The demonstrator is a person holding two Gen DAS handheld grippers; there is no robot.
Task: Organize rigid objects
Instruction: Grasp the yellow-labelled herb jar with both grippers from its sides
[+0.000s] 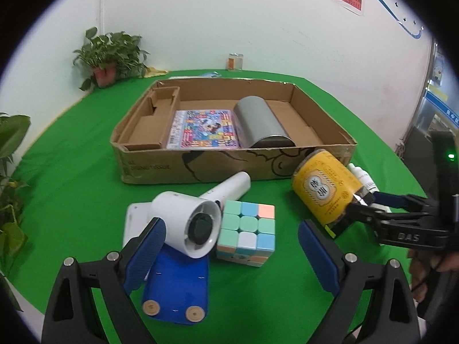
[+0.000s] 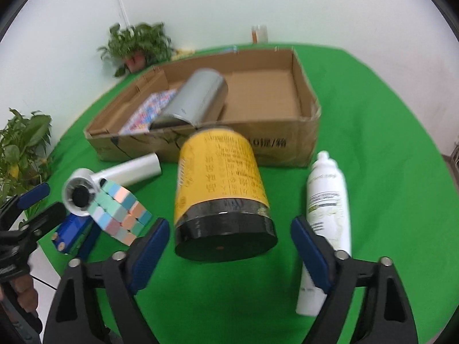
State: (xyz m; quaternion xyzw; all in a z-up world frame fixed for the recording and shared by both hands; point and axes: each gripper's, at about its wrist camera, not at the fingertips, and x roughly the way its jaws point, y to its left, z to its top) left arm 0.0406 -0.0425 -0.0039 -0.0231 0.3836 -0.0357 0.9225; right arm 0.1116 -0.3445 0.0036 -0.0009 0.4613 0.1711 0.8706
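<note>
In the left wrist view, the left tool is held open over the cube and the hair dryer, nothing being gripped. The yellow can is seen lying on the green counter, just before the cardboard box.

In the right wrist view, the right tool is spread around the can's black end, the pads apparently not yet pressed. The can is judged stiff, smooth and prone to rolling; it is best taken across its middle. A spray bottle lies beside it.
</note>
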